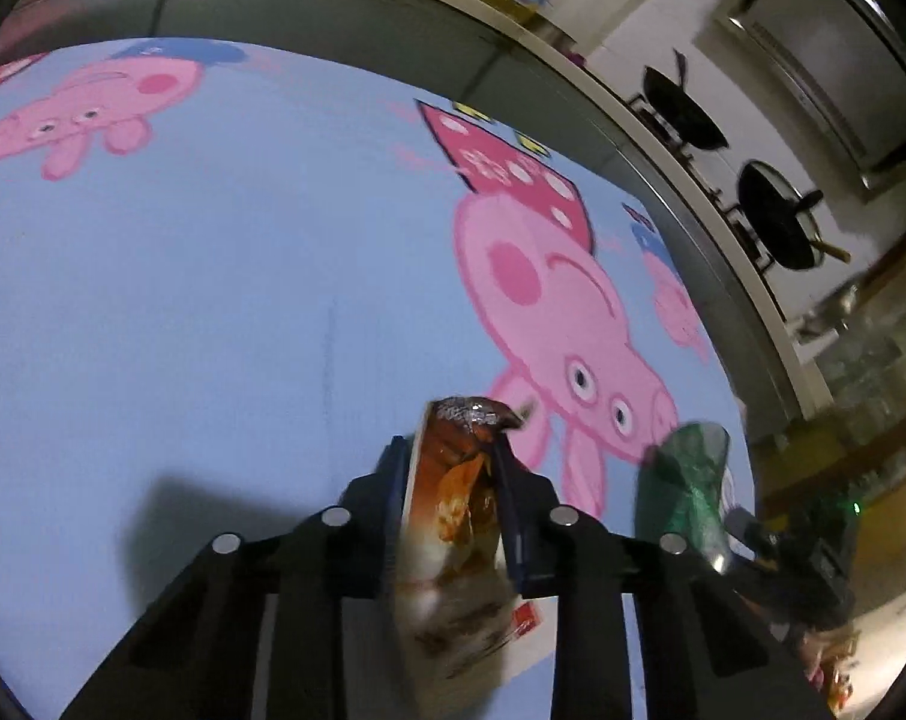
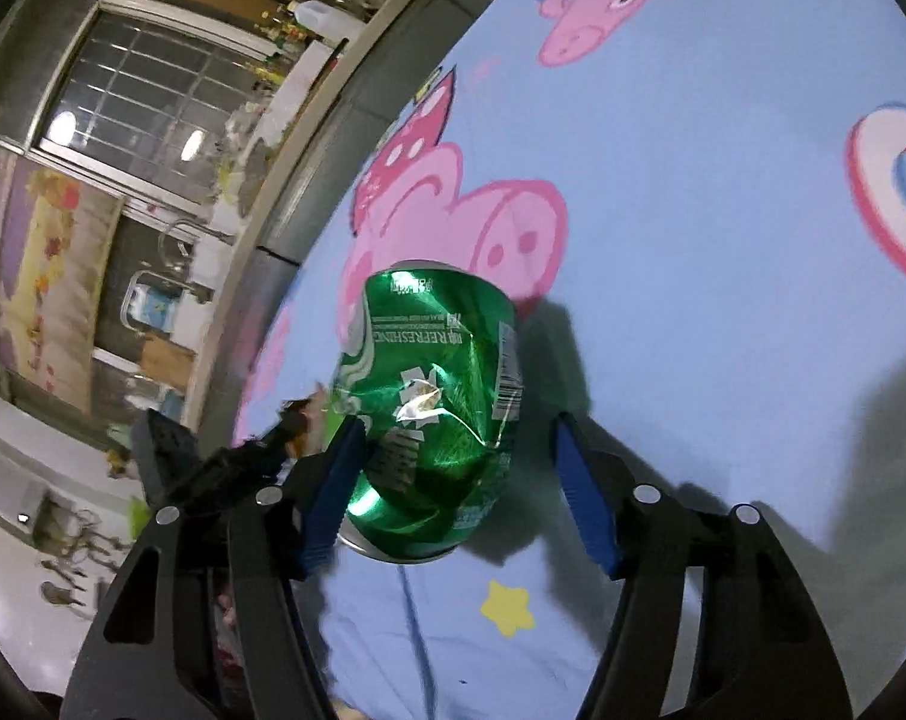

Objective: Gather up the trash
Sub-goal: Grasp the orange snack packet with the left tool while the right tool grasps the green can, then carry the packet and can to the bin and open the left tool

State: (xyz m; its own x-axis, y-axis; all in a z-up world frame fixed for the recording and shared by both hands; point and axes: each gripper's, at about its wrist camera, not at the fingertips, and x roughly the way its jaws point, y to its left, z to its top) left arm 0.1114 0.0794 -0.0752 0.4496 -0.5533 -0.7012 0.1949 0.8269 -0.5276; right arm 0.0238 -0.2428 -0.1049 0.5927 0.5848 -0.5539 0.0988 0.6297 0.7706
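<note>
Black left gripper [image 1: 450, 480] pinches a crumpled brown foil snack wrapper [image 1: 453, 540] edge-on, prob. so it lifts clean off the blue cartoon-pig tablecloth [image 1: 213, 300]. Right gripper [image 2: 459, 474] straddles a dented green drink can [image 2: 435, 402] lying on the cloth (left pad touching, right pad apart), jaws not yet clamped.

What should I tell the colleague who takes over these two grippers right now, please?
Left gripper: shut on the snack wrapper, above the blue cartoon cloth.
Right gripper: open around the dented green can; one pad beside it, the other clear.
Done: wrapper gripped.
Left: close on the can, then take both to the trash; no bin is in view.
</note>
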